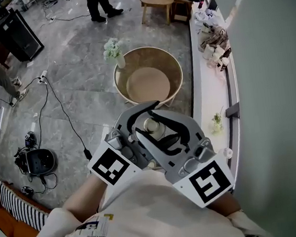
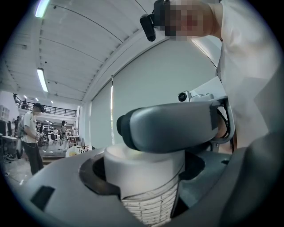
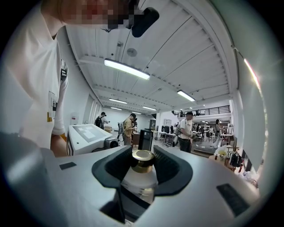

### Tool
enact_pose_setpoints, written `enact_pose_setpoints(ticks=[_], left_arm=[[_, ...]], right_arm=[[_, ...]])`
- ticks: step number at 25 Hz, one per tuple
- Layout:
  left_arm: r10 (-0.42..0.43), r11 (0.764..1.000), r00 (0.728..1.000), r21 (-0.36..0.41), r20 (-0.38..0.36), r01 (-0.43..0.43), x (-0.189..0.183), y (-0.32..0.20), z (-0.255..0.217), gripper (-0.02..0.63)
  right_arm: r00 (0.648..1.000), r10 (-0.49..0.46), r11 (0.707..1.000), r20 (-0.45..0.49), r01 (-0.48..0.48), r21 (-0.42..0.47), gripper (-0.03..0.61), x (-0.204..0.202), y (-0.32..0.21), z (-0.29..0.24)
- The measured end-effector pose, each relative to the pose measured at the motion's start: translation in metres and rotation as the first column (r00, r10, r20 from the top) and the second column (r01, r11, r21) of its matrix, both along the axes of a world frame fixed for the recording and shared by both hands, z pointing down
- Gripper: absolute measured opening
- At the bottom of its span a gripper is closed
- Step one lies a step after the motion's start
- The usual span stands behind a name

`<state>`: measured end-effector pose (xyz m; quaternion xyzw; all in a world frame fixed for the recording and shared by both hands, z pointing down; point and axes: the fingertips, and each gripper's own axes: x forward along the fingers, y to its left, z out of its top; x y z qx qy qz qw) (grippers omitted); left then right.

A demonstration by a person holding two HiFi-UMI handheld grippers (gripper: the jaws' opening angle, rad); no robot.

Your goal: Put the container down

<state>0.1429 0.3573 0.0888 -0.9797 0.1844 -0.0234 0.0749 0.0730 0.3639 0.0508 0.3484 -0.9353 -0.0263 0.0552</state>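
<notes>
In the head view both grippers are raised close to my chest, with their jaws crossing each other. My left gripper (image 2: pixel 146 186) is shut on a white cylindrical container (image 2: pixel 138 170) that has fine measuring lines on its lower wall. A grey jaw of the right gripper lies across the container's top. My right gripper (image 3: pixel 143 170) is shut on a small white bottle (image 3: pixel 140 181) with a gold cap (image 3: pixel 143 156), held at the neck between the dark pads. In the head view a pale round top (image 1: pixel 151 124) shows between the left gripper (image 1: pixel 137 119) and the right gripper (image 1: pixel 173 133).
A round wooden tub (image 1: pixel 170 68) stands on the grey floor ahead, with a vase of white flowers (image 1: pixel 113 50) at its rim. A white ledge (image 1: pixel 206 83) with clutter runs along the right wall. Cables and a dark headset (image 1: pixel 37 161) lie at left. People stand in the background.
</notes>
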Motion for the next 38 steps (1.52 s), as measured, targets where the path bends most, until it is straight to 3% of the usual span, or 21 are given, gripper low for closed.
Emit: enact_pose_setpoints(ticks=[5,19,23,38], left_arm=[[0.001,1.000,1.000,0.000,-0.004,-0.001,-0.001,-0.010,0.009,0.353],[0.018,1.000,1.000,-0.008,0.018,-0.018,-0.039,-0.109,0.010,0.353],[0.017,1.000,1.000,-0.026,-0.013,-0.018,-0.053,-0.147,0.005,0.353],[0.070,0.997,0.997,-0.015,0.020,-0.069,-0.092,-0.307,0.002,0.353]], right_arm=[[1.000,0.012,1.000,-0.001,-0.012,0.005,0.150,-0.001,-0.009,0.010],[1.000,0.007,1.000,-0.004,-0.007,-0.019,0.150,-0.040,-0.111,0.007],[1.000,0.012,1.000,-0.012,-0.013,-0.023,0.150,-0.054,-0.148,0.005],[0.999,0.050,0.999,0.005,-0.049,-0.021,0.150,-0.091,-0.311,0.001]])
